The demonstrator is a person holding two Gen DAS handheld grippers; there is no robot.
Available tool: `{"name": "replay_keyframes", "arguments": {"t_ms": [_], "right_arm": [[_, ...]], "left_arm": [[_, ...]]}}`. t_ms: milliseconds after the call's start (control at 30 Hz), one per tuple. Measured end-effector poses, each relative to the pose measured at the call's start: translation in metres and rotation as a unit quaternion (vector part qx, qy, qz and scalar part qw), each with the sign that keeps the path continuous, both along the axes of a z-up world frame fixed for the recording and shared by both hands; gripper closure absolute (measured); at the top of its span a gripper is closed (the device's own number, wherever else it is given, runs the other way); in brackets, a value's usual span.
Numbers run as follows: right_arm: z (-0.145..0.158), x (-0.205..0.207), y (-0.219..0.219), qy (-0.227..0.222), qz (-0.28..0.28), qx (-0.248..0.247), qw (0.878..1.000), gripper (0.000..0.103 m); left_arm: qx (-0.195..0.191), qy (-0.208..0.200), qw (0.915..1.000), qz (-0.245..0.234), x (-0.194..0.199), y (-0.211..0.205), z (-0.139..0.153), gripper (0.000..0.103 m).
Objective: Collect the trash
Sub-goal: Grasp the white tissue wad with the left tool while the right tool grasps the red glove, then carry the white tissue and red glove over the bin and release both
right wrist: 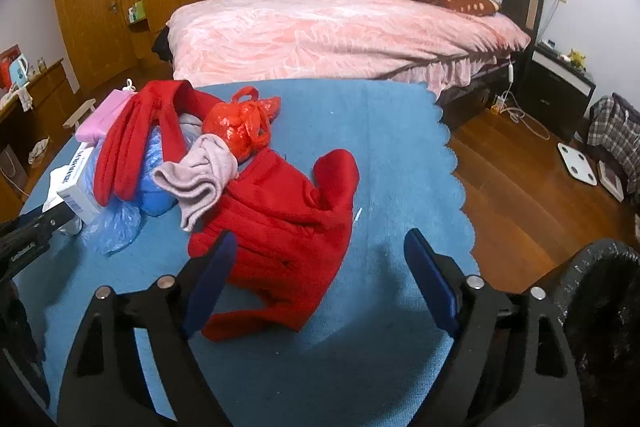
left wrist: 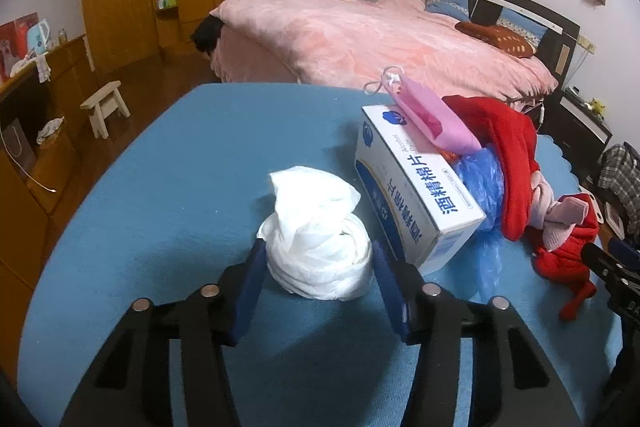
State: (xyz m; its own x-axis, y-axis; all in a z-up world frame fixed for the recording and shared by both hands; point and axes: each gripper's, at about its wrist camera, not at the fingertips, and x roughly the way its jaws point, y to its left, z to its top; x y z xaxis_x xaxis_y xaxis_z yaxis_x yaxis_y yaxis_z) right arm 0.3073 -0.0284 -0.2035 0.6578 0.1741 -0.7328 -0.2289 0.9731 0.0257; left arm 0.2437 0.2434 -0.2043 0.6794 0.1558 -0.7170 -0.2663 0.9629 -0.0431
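- Step in hand, as judged: pick up the wad of white tissue (left wrist: 316,239) with the left gripper (left wrist: 318,259). The tissue sits on the blue surface (left wrist: 192,163), just beside a white box (left wrist: 416,187).
- Left jaws: about half open, one blue pad on each side of the tissue. The left pad appears to touch it; on the right a sliver of gap seems to remain. No firm squeeze shows, so treat the tissue as not yet held.
- To grip well: centre the wad between the pads, close until the paper compresses evenly, then lift straight up. Soft tissue can slip from a shallow pinch, so take it low, near its widest part.
- Keep the right-hand pad clear of the box corner, which lies close beside it; catching it would likely drag the box.
- Right gripper (right wrist: 320,251): jaws wide open and holding nothing. They hang over the edge of a red garment (right wrist: 288,223), whose cloth lies between the pads without being pinched.
- Other likely trash: a knotted red plastic bag (right wrist: 242,127) behind the garment and a crumpled blue plastic bag (right wrist: 120,219) by the box.
- Judge the red garment and the pale sock (right wrist: 200,175) as clothing, not trash; leave them in place.
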Motion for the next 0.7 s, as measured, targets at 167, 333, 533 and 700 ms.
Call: {"name": "replay_keyframes", "arguments": {"t_ms": [167, 333, 533, 700], "right_arm": [[-0.008, 0.006, 0.004, 0.026, 0.017, 0.002, 1.000, 0.047], [-0.012, 0.005, 0.010, 0.038, 0.042, 0.013, 0.998, 0.088], [-0.009, 0.002, 0.007, 0.034, 0.043, 0.029, 0.998, 0.095], [0.002, -0.007, 0.005, 0.018, 0.050, 0.034, 0.998, 0.095]], "left_arm": [[0.012, 0.001, 0.9999, -0.005, 0.001, -0.006, 0.000, 0.057], [0.014, -0.001, 0.9999, -0.001, 0.000, -0.007, 0.001, 0.058], [0.018, -0.016, 0.9996, 0.012, -0.005, -0.009, 0.007, 0.059], [0.018, -0.019, 0.9995, 0.019, -0.018, -0.011, 0.012, 0.059]]}}
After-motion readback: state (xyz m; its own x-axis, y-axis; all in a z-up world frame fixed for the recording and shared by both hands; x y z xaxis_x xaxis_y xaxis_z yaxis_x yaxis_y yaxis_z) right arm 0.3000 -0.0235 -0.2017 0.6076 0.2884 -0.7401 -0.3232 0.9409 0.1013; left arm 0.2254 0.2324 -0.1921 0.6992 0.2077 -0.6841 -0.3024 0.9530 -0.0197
